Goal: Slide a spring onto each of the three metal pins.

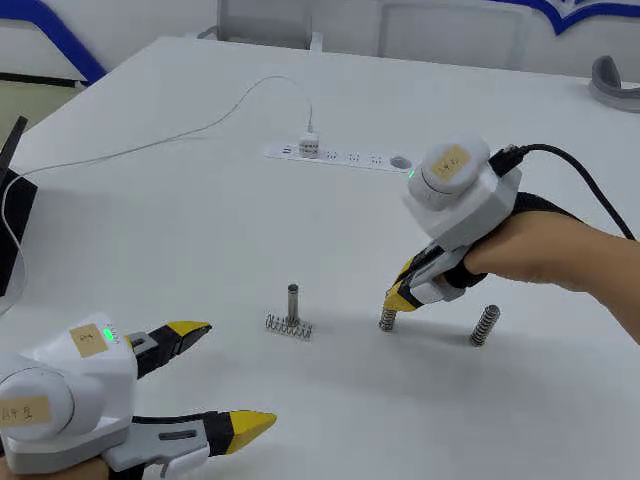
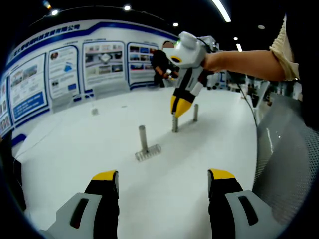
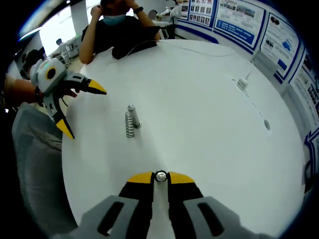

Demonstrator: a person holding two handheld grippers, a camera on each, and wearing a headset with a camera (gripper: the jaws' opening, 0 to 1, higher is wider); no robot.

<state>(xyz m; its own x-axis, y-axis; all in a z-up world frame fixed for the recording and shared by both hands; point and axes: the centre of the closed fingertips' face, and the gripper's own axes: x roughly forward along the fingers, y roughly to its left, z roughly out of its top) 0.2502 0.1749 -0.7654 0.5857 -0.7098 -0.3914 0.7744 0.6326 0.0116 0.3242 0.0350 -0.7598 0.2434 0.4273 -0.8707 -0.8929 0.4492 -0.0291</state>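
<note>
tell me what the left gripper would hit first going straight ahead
Likely the loose spring lying at the foot of the bare pin, slightly left of the left gripper's midline; depth is unclear.

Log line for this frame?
left gripper open | right gripper shut on middle pin | loose spring lying beside bare pin
</note>
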